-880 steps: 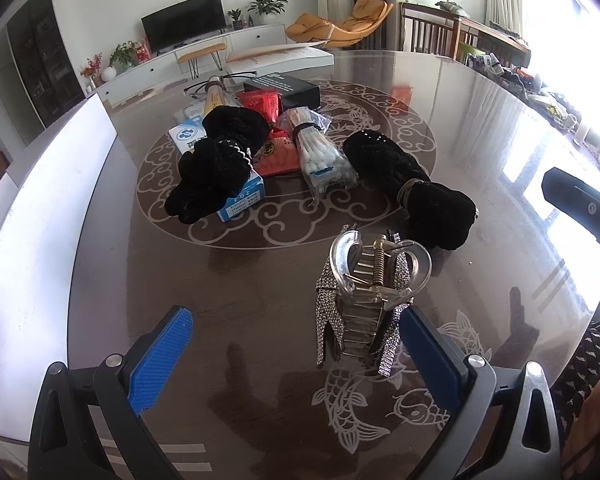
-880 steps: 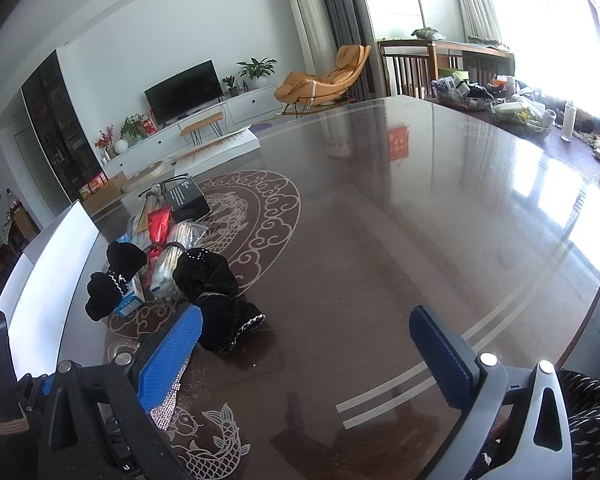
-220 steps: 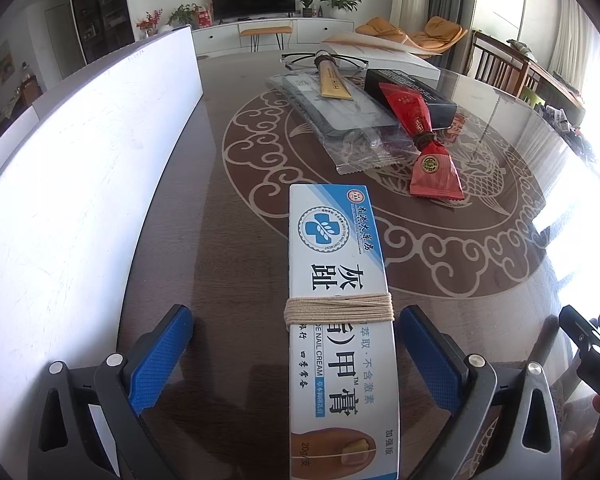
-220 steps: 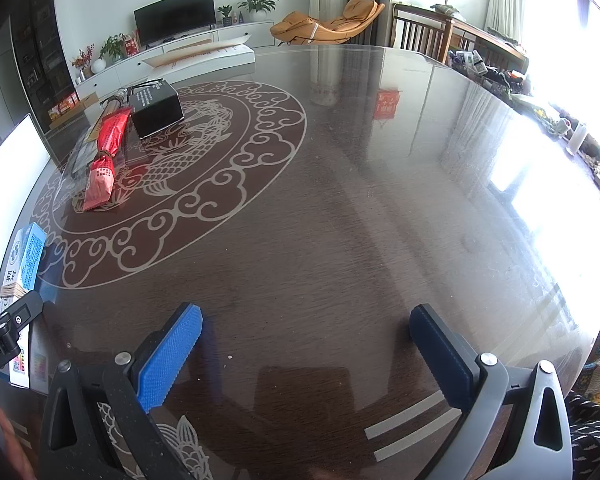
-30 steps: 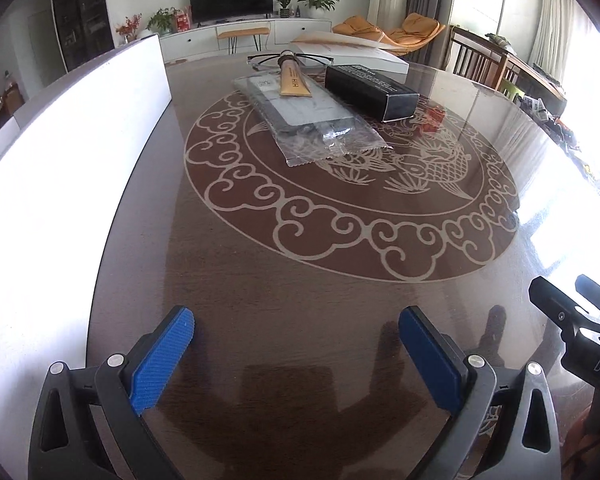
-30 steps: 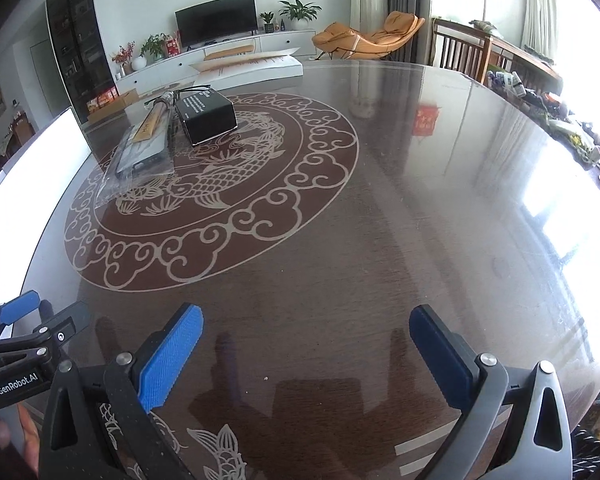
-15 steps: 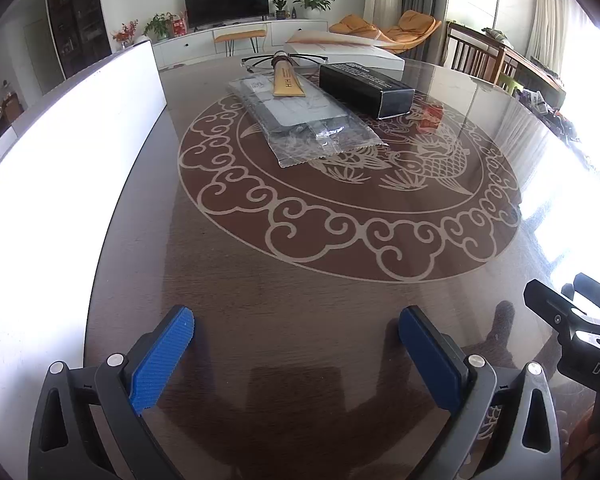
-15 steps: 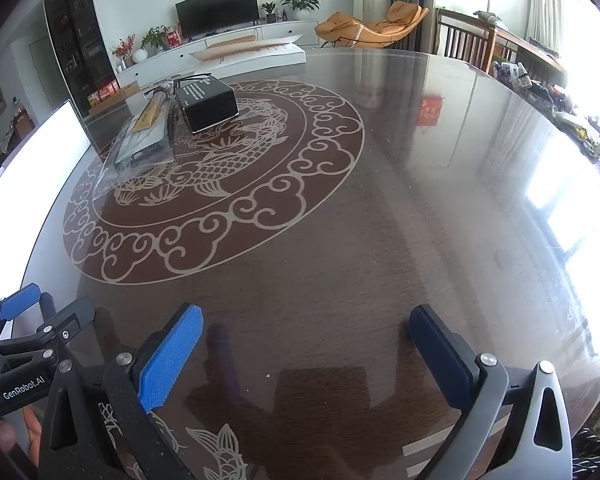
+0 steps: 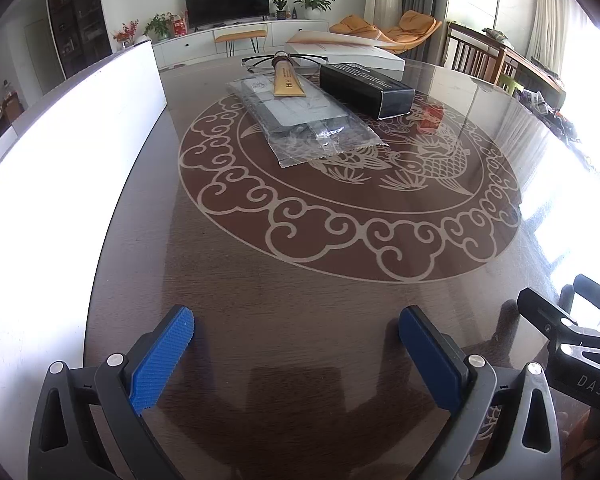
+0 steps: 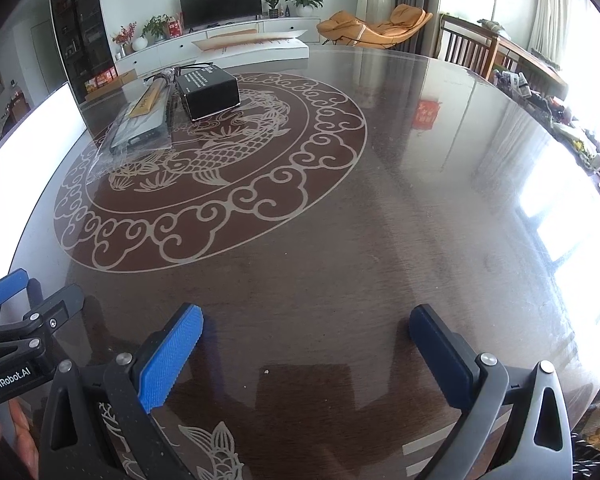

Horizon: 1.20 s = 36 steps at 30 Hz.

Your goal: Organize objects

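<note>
1. The left gripper [image 9: 296,344] hangs low over the near part of the table, its two blue-padded fingers [image 9: 162,358] spread wide with nothing between them but bare dark tabletop.
2. The right gripper [image 10: 306,344] is likewise spread wide and empty, its blue pads [image 10: 168,360] over the glossy wood near the table's near edge.
3. Each gripper shows at the edge of the other's view: the right one at the near right of the left wrist view, the left one at the near left of the right wrist view, where a bit of a hand [image 10: 20,420] shows beneath it.
4. The round table [image 9: 300,272] is dark brown and reflective, with a pale ring of cloud scrolls and a fish motif [image 9: 420,160] at its centre.
5. The remaining objects lie at the far left of that ring, well apart from both grippers.
6. A clear plastic packet [image 9: 304,120] lies flat, its near end reaching over the ring's inner line.
7. A tan tube [image 9: 286,80] rests on the packet's far end.
8. A black box [image 9: 366,88] lies just right of the packet.
9. A pair of glasses [image 9: 260,60] sits just beyond the tube.
10. A white board [image 9: 60,160] runs along the table's left side.
11. Beyond the table are a television [image 9: 227,0], potted plants and an orange lounge chair [image 9: 396,28].
</note>
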Motion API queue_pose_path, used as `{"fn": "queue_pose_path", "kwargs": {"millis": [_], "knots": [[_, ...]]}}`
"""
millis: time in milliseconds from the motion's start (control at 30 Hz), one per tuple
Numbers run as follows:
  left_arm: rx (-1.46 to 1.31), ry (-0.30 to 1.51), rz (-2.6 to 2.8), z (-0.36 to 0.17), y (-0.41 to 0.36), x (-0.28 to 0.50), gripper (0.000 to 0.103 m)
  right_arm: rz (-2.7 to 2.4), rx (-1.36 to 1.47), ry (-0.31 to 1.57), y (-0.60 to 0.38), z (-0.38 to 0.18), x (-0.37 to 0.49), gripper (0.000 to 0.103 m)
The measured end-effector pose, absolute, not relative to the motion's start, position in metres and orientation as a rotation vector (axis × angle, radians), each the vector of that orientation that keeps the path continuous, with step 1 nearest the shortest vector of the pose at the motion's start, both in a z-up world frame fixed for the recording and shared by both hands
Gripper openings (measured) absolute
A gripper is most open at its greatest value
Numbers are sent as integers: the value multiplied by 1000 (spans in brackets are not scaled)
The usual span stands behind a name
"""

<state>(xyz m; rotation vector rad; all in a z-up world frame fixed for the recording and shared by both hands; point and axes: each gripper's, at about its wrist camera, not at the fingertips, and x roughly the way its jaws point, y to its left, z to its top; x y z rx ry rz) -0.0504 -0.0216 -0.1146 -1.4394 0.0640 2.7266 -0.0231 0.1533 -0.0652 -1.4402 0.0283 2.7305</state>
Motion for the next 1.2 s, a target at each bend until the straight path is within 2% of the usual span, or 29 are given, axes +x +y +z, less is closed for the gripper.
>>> {"fn": "queue_pose_path", "kwargs": {"millis": [133,300,467,533,733,833,900,1000,1133,1167,1200], "knots": [[-1471,42,2696,-111,-24,-55,103,2733,-1437,27,154,-65,-23,103],[-1342,-51,2814,-65,-31,-85,103,2734,-1435,27,154,-65,-22,103],[-1264,-319,2954,-34,-48,-149,103,2734,-1435,27,154,-65,-23,103],[-1248,-369,2989,-35,-49,-178,103,2734,-1435,27,154,-65,-23,103],[-1419,-293,2909,-71,-41,-277,103,2734,-1435,27,155,-65,-23,103],[-1539,-171,2855,-93,-30,-313,103,2737,-1437,25,155,-65,-23,103],[-1584,-123,2846,-103,-28,-330,103,2739,-1437,23,154,-64,-23,103],[-1571,-201,2853,-110,-35,-347,103,2740,-1437,22,154,-64,-24,103],[-1558,-85,2861,-115,-28,-353,103,2740,-1437,21,154,-63,-24,103],[-1530,-61,2854,-113,-24,-348,91,2741,-1436,20,153,-63,-25,103],[-1494,-37,2841,-111,-20,-339,86,2741,-1437,21,153,-63,-25,103]]}}
